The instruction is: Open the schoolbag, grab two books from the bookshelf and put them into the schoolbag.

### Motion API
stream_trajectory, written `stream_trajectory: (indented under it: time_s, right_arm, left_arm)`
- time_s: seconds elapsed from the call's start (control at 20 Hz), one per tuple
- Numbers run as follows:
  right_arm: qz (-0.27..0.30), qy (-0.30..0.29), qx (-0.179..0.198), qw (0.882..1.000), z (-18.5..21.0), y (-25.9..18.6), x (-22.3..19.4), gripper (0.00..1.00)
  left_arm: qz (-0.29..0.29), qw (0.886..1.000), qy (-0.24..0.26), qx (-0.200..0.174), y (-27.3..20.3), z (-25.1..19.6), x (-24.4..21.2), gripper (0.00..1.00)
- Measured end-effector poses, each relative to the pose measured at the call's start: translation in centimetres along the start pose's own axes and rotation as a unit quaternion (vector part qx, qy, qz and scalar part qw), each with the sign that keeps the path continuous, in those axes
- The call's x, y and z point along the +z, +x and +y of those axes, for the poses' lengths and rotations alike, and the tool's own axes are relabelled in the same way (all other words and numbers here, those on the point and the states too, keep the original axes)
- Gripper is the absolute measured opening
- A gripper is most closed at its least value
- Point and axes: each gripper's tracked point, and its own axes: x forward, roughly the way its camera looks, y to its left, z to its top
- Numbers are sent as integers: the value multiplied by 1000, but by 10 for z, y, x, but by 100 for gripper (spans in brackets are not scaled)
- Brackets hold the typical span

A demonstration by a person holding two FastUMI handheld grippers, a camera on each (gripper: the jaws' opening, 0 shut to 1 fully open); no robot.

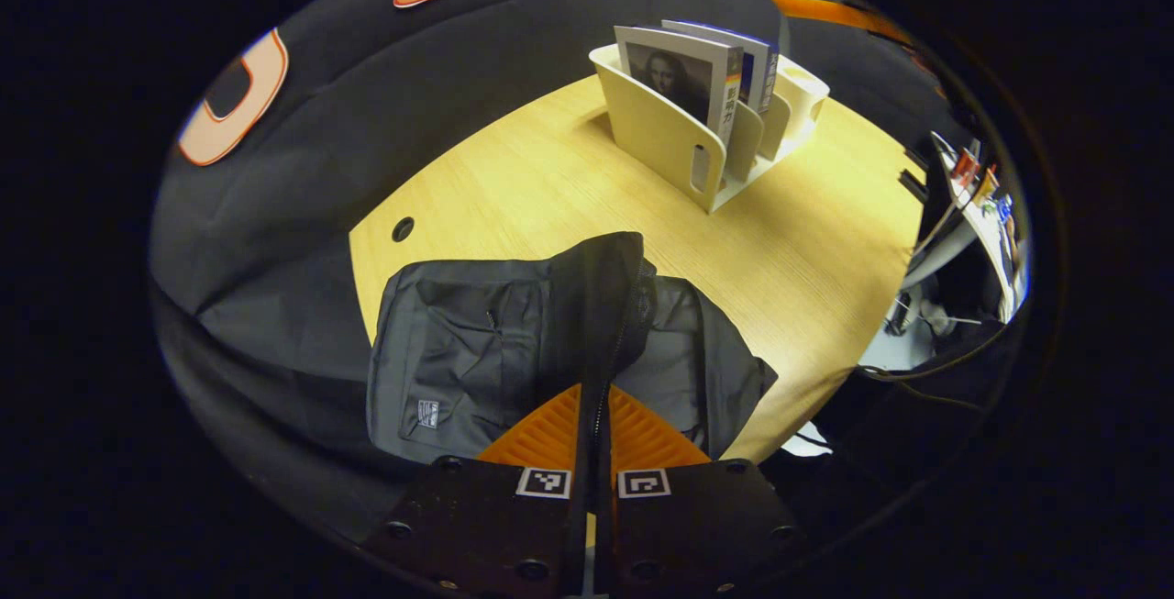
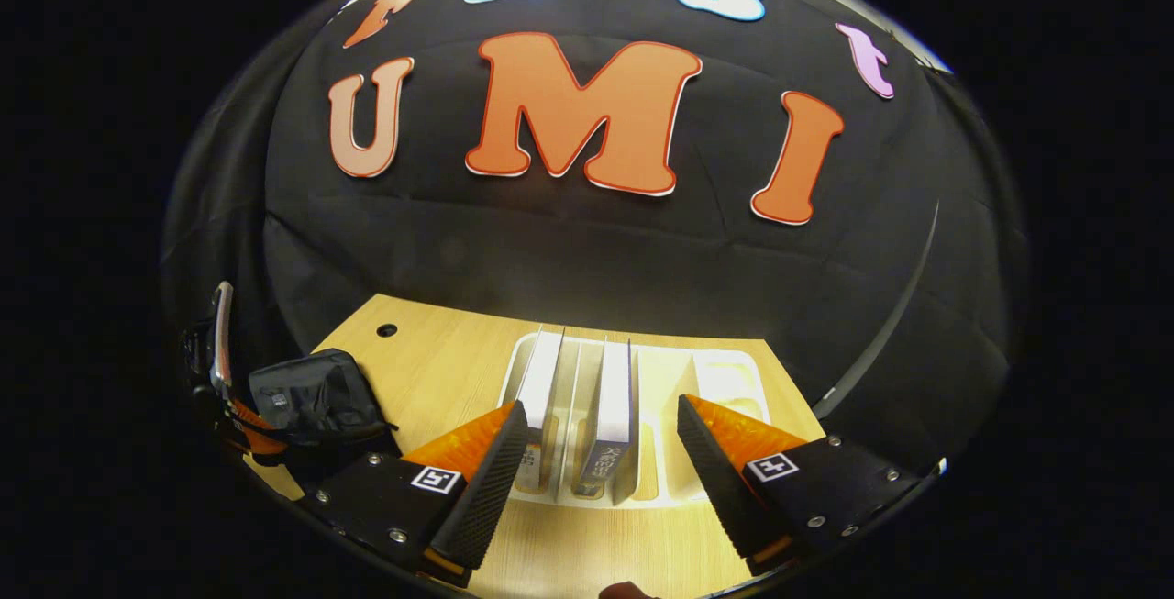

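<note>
Bag held open, book pick pending.
Left gripper [image 1: 593, 438] pinches the schoolbag [image 1: 514, 342] flap; right gripper [image 2: 601, 452], wide open and empty, straddles one book [image 2: 613, 415] in the bookshelf [image 2: 725, 379].

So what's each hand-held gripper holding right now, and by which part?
The left hand-held gripper pinches the schoolbag by its zipper edge; the right hand-held gripper holds nothing.

We cannot see inside the schoolbag [image 1: 477, 351], since its raised flap [image 1: 601, 305] covers the opening. In the right gripper view, our fingers [image 2: 481, 480] hide the lower corners of the bookshelf [image 2: 725, 379], and the books [image 2: 613, 397] show only their edges.
</note>
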Motion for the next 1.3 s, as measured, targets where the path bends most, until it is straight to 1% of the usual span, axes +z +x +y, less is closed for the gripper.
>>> stream_trajectory:
  time_s: [0.2,0.3,0.35,0.45,0.55,0.65,0.75,0.85,0.95,1.05,1.15,1.2,1.25,1.3]
  right_arm:
    - [48,-34,-1,998,17,13,5,97]
    - [72,-52,12,996,29,23,5,97]
    - [82,-58,29,995,38,30,5,97]
    - [106,-72,47,991,48,43,0,97]
    - [133,-79,50,987,53,61,-5,98]
    - [165,-64,62,982,61,81,-7,99]
    - [206,-59,75,974,64,95,-14,99]
    - [235,-60,70,968,61,110,-19,100]
    - [261,-49,73,961,62,124,-22,97]
    - [292,-28,72,953,59,139,-27,92]
    - [327,-8,73,942,60,148,-35,85]
    - [334,-4,77,940,61,154,-38,79]
    - [342,-4,71,937,60,158,-42,75]
    - [353,-5,65,933,57,161,-47,55]
  left_arm:
    - [-2,999,6,-45,-19,21,15,5]
    - [-7,998,9,-55,-29,32,23,5]
    - [-10,998,12,-54,-33,38,29,5]
    - [-19,998,2,-56,-39,41,40,5]
    - [-24,998,3,-54,-48,41,45,5]
    - [-23,999,8,-48,-49,46,50,5]
    - [-17,999,11,-33,-51,56,55,5]
    - [-12,1000,18,-23,-52,66,58,5]
    - [-4,1000,23,-20,-51,67,61,5]
    - [1,999,25,-20,-48,70,62,5]
    - [6,1000,21,-21,-42,71,64,5]
    - [7,1000,19,-22,-39,72,65,5]
    - [9,1000,18,-22,-38,73,67,5]
    - [10,1000,17,-20,-37,73,67,5]
